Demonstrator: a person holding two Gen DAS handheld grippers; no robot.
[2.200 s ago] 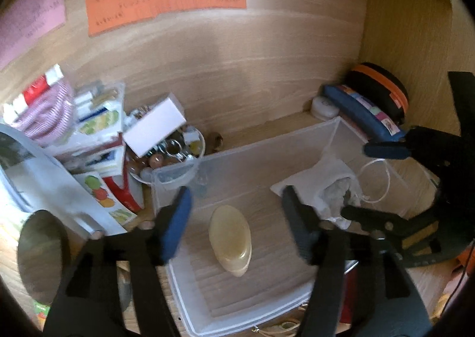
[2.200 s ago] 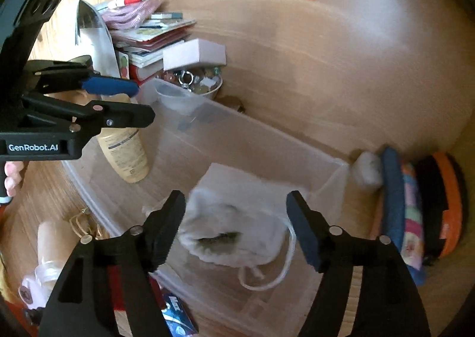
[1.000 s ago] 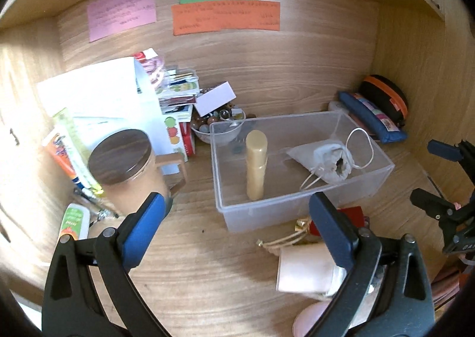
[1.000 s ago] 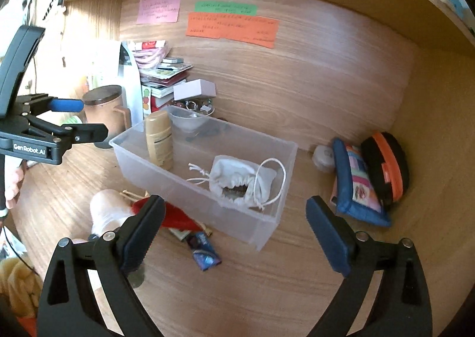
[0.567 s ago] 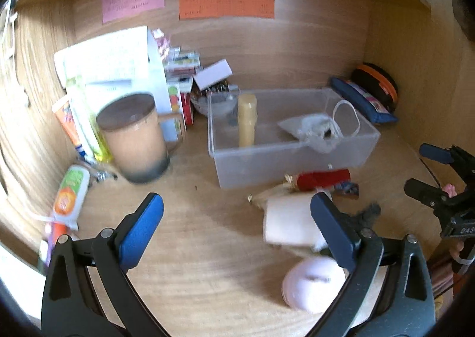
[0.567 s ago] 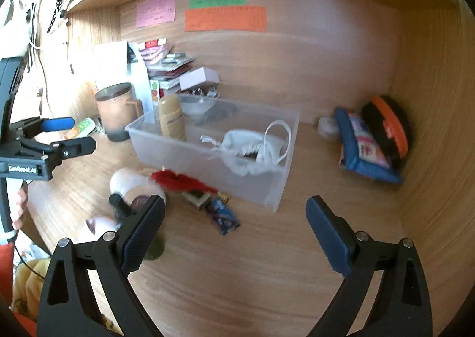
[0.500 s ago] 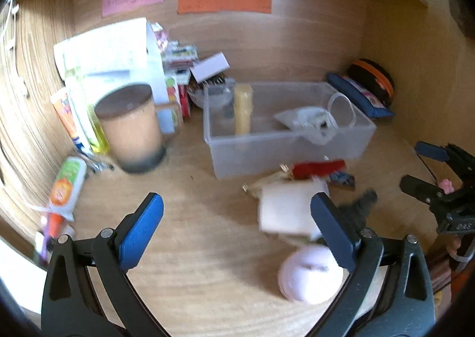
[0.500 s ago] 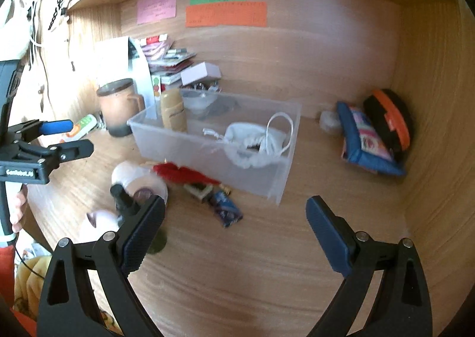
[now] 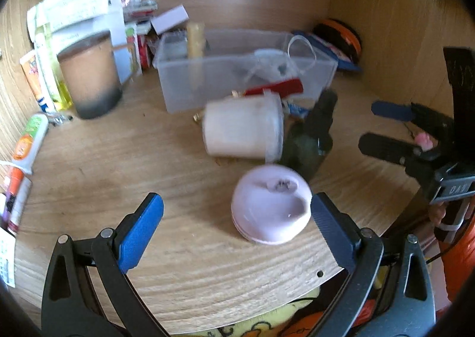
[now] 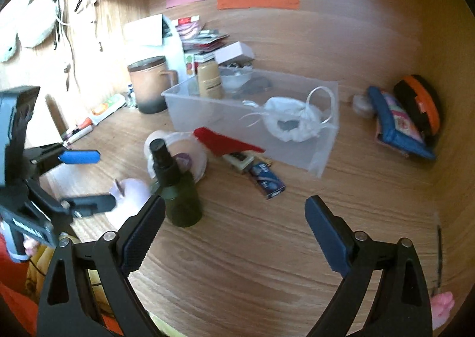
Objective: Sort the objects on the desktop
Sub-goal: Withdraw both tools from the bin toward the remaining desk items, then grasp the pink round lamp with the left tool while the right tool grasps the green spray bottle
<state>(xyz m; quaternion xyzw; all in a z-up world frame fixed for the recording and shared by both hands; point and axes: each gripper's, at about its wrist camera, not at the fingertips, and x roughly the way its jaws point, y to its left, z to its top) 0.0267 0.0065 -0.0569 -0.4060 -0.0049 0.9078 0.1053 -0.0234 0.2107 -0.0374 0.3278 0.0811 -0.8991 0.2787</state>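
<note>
Pink round jar [image 9: 271, 208]: lying on the bench [image 9: 124, 171] near its front edge, between my left tool's [image 9: 237, 231] blue pads, closer to the right-hand one; nothing gripped, pads spread wide. I judge this the next pick: I would centre it before closing, since it may roll. Dark green spray bottle [image 10: 176, 188]: upright, just beyond my right tool's [image 10: 234, 236] left pad; that tool also spread, empty. Clear bin [image 10: 323, 141]: behind, holding a white pouch [image 10: 292, 123] and tan bottle [image 10: 209, 80].
</note>
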